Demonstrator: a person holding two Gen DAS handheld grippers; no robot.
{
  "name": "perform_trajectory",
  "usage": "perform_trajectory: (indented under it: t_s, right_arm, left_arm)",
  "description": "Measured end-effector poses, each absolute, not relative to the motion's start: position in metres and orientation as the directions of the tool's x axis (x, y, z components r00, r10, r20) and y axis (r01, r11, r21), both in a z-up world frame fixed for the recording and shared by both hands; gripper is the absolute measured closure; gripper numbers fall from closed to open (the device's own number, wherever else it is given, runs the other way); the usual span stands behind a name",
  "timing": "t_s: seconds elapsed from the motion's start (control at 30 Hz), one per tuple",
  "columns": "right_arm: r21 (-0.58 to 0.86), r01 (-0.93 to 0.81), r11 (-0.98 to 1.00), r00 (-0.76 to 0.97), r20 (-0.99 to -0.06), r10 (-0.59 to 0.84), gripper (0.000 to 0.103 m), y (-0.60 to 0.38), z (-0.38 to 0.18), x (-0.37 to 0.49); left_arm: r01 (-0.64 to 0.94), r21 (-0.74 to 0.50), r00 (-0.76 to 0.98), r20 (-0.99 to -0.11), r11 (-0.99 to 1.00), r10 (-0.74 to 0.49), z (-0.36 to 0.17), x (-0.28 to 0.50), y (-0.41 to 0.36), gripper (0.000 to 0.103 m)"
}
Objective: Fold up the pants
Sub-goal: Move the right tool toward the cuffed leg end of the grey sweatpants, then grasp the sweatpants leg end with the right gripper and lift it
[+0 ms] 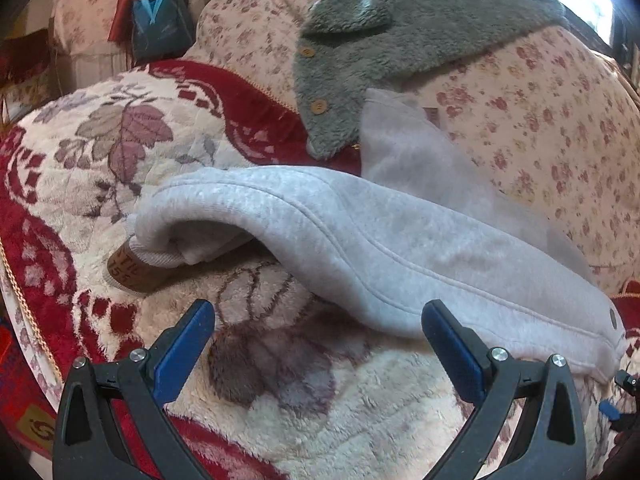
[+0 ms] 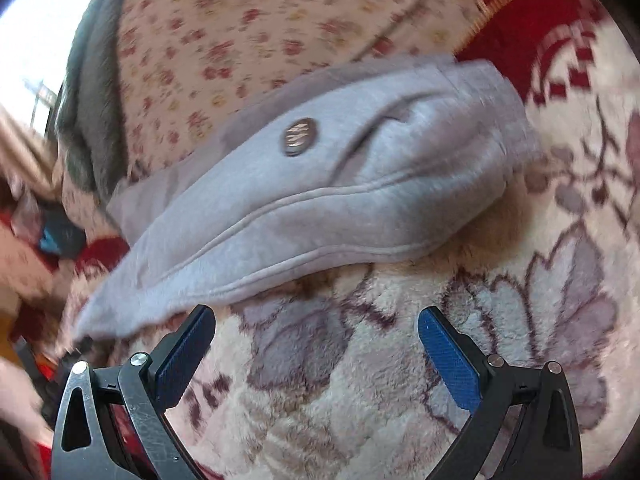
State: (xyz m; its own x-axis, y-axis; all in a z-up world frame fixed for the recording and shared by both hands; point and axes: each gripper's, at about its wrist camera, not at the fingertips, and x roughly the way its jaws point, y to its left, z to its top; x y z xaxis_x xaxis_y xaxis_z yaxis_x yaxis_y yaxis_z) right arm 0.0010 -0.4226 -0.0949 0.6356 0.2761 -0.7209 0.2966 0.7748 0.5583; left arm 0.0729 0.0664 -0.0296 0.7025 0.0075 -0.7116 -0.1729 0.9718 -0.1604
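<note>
Light grey fleece pants lie folded over on a red and cream flowered blanket. A ribbed cuff with a brown label sticks out under the fold at the left. My left gripper is open and empty just in front of the pants' folded seam edge. In the right wrist view the pants show a round metal button. My right gripper is open and empty, its left finger close to the pants' near edge.
A grey fluffy cardigan with wooden buttons lies on a pink flowered quilt behind the pants. A pillow and a dark blue bag stand at the back left. The blanket's edge drops off at the left.
</note>
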Motion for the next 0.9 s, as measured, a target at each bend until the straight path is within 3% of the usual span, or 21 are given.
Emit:
perform_trajectory:
  t_s: [0.5, 0.53, 0.57, 0.7, 0.73, 0.77, 0.83, 0.9]
  right_arm:
    - [0.772, 0.324, 0.547, 0.767, -0.553, 0.325, 0.002, -0.462, -0.112, 0.035]
    - [0.768, 0.333, 0.547, 0.766, -0.559, 0.317, 0.013, -0.461, -0.112, 0.034]
    - [0.763, 0.34, 0.549, 0.763, -0.565, 0.313, 0.033, -0.462, -0.114, 0.033]
    - [0.757, 0.322, 0.568, 0.772, -0.557, 0.305, 0.072, -0.466, -0.115, 0.021]
    - [0.759, 0.313, 0.571, 0.776, -0.551, 0.308, 0.081, -0.468, -0.114, 0.019]
    - [0.766, 0.301, 0.568, 0.781, -0.54, 0.315, 0.085, -0.469, -0.11, 0.017]
    - [0.77, 0.27, 0.578, 0.793, -0.518, 0.32, 0.088, -0.468, -0.1, 0.014]
    - [0.756, 0.225, 0.614, 0.804, -0.5, 0.321, 0.088, -0.466, -0.084, 0.011]
  left_arm:
    - [-0.215, -0.201, 0.69, -0.724, 0.956, 0.003, -0.041, 0.113, 0.075, 0.0]
    - [-0.216, -0.204, 0.691, -0.723, 0.955, 0.002, -0.041, 0.115, 0.075, 0.0]
    - [-0.217, -0.206, 0.693, -0.721, 0.954, 0.002, -0.041, 0.118, 0.075, 0.0]
    - [-0.222, -0.239, 0.713, -0.701, 0.945, -0.009, -0.039, 0.125, 0.078, 0.0]
    - [-0.218, -0.279, 0.725, -0.688, 0.935, -0.036, -0.038, 0.125, 0.082, 0.012]
    - [-0.214, -0.301, 0.726, -0.685, 0.929, -0.054, -0.038, 0.126, 0.084, 0.043]
    - [-0.23, -0.276, 0.69, -0.723, 0.933, -0.044, -0.039, 0.132, 0.083, 0.081]
    - [-0.206, -0.281, 0.688, -0.723, 0.937, -0.066, -0.04, 0.133, 0.082, 0.082]
